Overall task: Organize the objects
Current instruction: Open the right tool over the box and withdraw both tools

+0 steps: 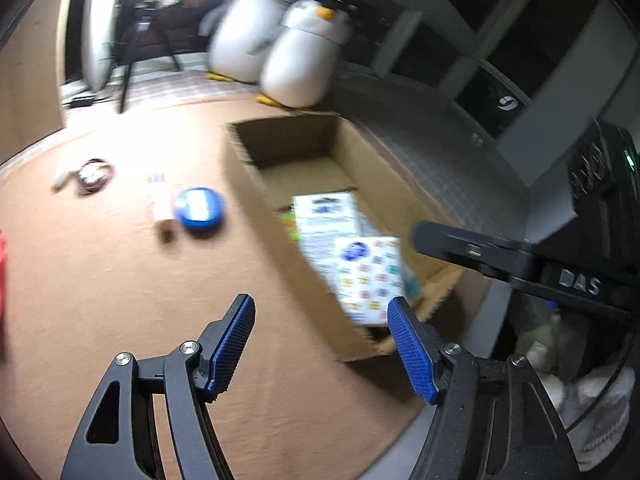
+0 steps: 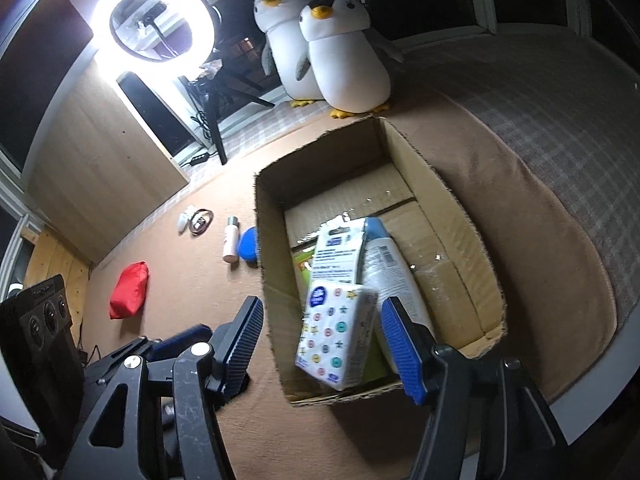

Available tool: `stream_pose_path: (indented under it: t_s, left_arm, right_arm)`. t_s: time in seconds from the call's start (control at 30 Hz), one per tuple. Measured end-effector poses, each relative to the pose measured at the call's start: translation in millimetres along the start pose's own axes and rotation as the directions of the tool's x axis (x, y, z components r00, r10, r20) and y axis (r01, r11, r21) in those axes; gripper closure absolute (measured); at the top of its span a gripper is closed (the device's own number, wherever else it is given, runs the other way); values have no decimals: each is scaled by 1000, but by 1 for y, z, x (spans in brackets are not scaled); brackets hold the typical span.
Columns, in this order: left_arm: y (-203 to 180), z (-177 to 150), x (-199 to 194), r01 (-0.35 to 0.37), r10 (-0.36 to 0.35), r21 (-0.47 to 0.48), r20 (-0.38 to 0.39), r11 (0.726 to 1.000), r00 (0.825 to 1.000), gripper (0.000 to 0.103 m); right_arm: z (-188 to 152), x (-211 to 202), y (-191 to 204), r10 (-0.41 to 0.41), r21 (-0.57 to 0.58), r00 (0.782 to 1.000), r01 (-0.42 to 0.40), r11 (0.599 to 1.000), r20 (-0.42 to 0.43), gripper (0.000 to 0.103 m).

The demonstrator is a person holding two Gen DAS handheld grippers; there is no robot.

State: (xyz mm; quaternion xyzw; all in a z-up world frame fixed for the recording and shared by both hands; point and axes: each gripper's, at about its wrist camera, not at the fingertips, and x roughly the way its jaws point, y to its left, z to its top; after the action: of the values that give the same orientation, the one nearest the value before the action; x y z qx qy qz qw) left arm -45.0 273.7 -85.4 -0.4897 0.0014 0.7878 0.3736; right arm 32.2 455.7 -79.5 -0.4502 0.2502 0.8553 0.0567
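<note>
Both grippers open and empty. Right gripper (image 2: pixel 322 340) poised over the near end of the cardboard box (image 2: pixel 440 196); the patterned tissue pack (image 2: pixel 338 336) sits between its fingers in the right wrist view, tilted, not touched by either pad, apparently just inside the box against the near wall. Whether it has settled or is still dropping cannot be told. Also in the box: a white bottle with blue cap (image 2: pixel 390 276), a printed white packet (image 2: pixel 338 252), something green beneath. Left gripper (image 1: pixel 322 342) hovers over the brown bed cover (image 1: pixel 120 300) near the box's near corner, fingers wide apart, nothing between them; that view is blurred. Still outside, left of the box: blue round tin (image 1: pixel 200 210), slim white tube (image 1: pixel 160 200), coiled band with a white piece (image 1: pixel 90 176), red pouch (image 2: pixel 130 290). Judgement: drop-off step is finishing. To do it well, lift the right gripper straight clear of the box wall before swinging. Send the left to the tin next, fingers astride its rim, coming down vertically so the tube beside it is not nudged.
</note>
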Motion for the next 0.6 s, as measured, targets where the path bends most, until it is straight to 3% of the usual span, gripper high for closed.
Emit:
stream_pose_path:
  t_s: [0.3,0.43,0.6]
  left_arm:
    - [92,31,-36,-165,178,-165,66,972,982,31]
    - [147,57,-47,-227,269,-306,104,925,958,31]
    - [192,85,-37,-282,333,-364,85,888,939,31]
  right_arm:
    - [-7,0,40,39,-72,999,-39,997,-14,45]
    - [-15,4,52,52,-96,998,-56,994,-39,45]
    - [-24,10,61,58,-116,996,-66,991,-74,45]
